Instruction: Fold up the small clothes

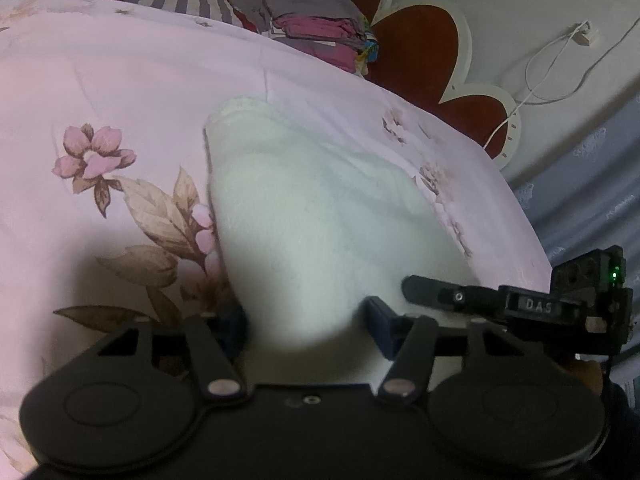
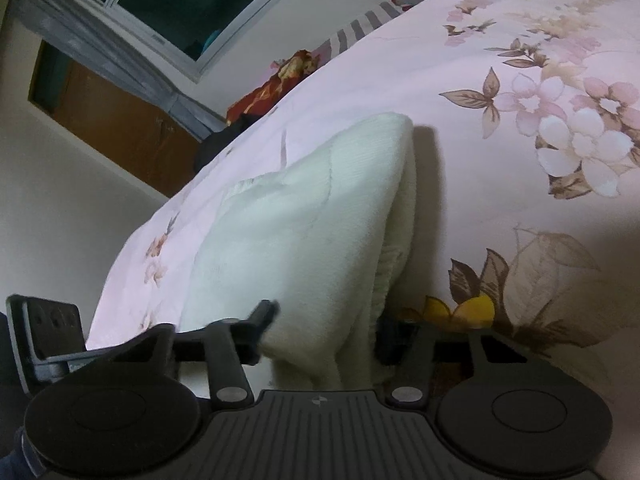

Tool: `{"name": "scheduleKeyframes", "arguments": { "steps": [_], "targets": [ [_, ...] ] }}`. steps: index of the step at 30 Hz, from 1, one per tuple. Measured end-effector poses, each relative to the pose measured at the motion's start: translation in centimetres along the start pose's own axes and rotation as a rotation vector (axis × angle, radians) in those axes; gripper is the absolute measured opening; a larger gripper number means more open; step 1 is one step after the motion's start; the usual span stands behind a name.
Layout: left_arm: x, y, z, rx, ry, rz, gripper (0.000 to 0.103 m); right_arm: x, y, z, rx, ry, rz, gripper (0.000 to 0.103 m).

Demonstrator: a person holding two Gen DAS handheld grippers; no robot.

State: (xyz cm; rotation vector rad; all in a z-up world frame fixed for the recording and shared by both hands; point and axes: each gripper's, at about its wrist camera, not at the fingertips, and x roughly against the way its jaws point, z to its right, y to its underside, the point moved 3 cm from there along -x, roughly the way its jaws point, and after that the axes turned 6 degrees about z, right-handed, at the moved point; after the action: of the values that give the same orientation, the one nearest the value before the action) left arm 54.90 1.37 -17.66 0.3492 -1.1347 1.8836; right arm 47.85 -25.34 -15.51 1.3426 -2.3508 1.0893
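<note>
Pink floral bedsheet [image 1: 120, 80] w/ brown leaves covers the whole work surface; cream wall w/ a dark-red flower decal [image 1: 420, 56] sits behind it, and a stack of folded purple and magenta clothes [image 1: 312, 20] lies at the far edge, well apart from the action.

On the sheet, dead centre: a small white knit garment [image 1: 304, 208], soft, ribbed at its hem. Its long axis runs away from both cams, near end bunched up at the fingers, far end lying flat on the sheet. In the right wrist view it [image 2: 312, 216] rises as a doubled-over flap, the ribbed edge hanging on its right side.

Left gripper [image 1: 306, 320]: fingers part-way apart, near end of the garment bunched between them and touching both; looks clamped on the fabric, tho blur hides the pads. Right gripper [image 2: 324, 332]: same story, fingers part-closed w/ white cloth filling the gap, prob. gripped.

Key relation: both grippers sit side by side on the same near edge, neither nearer than the other, w/ the rest of the cloth stretching straight ahead. So the fold likely goes forward along that axis, near edge carried over to the far edge.
</note>
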Motion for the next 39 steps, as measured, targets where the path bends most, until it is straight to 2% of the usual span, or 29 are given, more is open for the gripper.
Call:
{"name": "scheduleKeyframes", "arguments": {
  "steps": [5, 14, 17, 21, 27, 31, 36, 39],
  "targets": [
    [0.5, 0.0, 0.0, -0.022, 0.004, 0.012, 0.040, -0.2, 0.4, -1.2, 0.058, 0.035, 0.009, 0.039],
    [2.3, -0.8, 0.7, -0.054, 0.001, 0.022, 0.030, -0.3, 1.4, -4.8, 0.244, 0.113, 0.046, 0.034],
    [3.9, -1.0, 1.0, -0.092, -0.015, 0.037, 0.030, -0.2, 1.3, -6.3, 0.241, 0.081, 0.055, 0.034],
    [7.7, -1.1, -0.3, -0.100, -0.048, 0.064, 0.029, -1.1, 2.2, -10.2, 0.283, 0.028, 0.046, 0.033],
    [15.0, -1.4, -4.5, -0.119, -0.133, 0.093, 0.029, -4.7, 5.2, -17.0, 0.289, -0.050, 0.033, 0.033],
    [18.9, -0.9, -8.3, -0.139, -0.183, 0.075, 0.030, -7.8, 8.1, -21.4, 0.276, -0.052, 0.010, 0.034],
    [23.2, 0.5, -14.1, -0.015, -0.204, 0.094, 0.030, -12.1, 11.3, -25.1, 0.260, -0.093, -0.054, 0.034],
    [24.0, 1.9, -17.3, 0.081, -0.201, 0.109, 0.038, -14.5, 12.4, -25.1, 0.243, -0.079, -0.089, 0.034]
  ]
}}
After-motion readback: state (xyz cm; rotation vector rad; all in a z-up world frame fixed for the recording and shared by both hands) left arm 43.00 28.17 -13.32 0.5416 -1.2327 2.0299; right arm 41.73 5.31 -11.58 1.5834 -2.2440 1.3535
